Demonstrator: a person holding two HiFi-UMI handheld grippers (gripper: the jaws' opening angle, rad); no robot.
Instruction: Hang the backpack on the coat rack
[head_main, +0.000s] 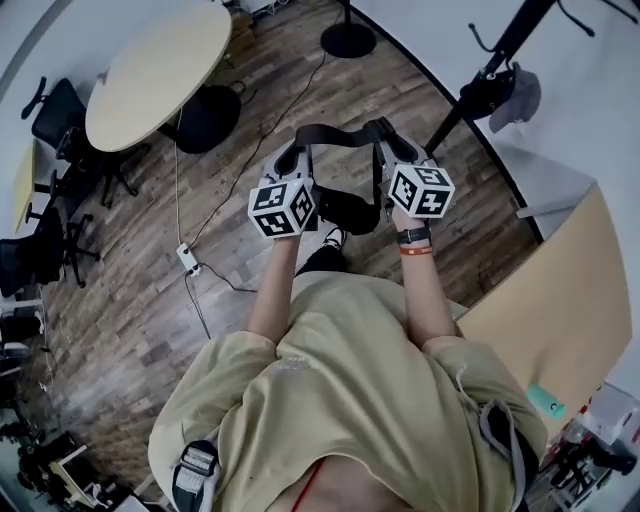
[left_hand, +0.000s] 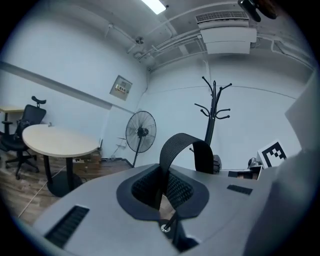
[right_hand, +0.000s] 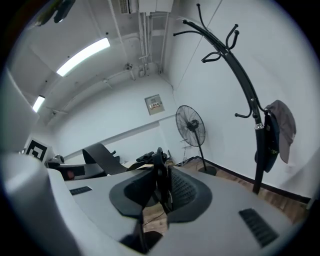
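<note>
Ahead of the right claw (right_hand: 160, 192) and somewhat to its right stands the black coat rack (right_hand: 248, 102), close to the white wall (right_hand: 215, 90). A grey cap (right_hand: 283, 127) and a dark bag (right_hand: 266, 145) hang on its lower hooks, and the upper hooks curve out above them. Wooden floor (head_main: 250, 110) lies between the claws and the rack. A standing fan (right_hand: 190, 125) is almost straight ahead of this claw, farther off.

From the left claw (left_hand: 162, 187) the fan is ahead and slightly left, and the rack ahead and slightly right. A round table (left_hand: 60, 141) with an office chair (left_hand: 24, 122) beside it stands well to its left. A power strip (head_main: 187, 259) with its cable lies on the floor, left of this claw and nearer to the person.

Both claws are clamped on the black strap (head_main: 338, 133), one on each end. The strap arches from one pair of jaws to the other, just ahead of the tips. The dark body of the backpack (head_main: 350, 210) hangs just under the two claws, between them, well apart from the rack.
</note>
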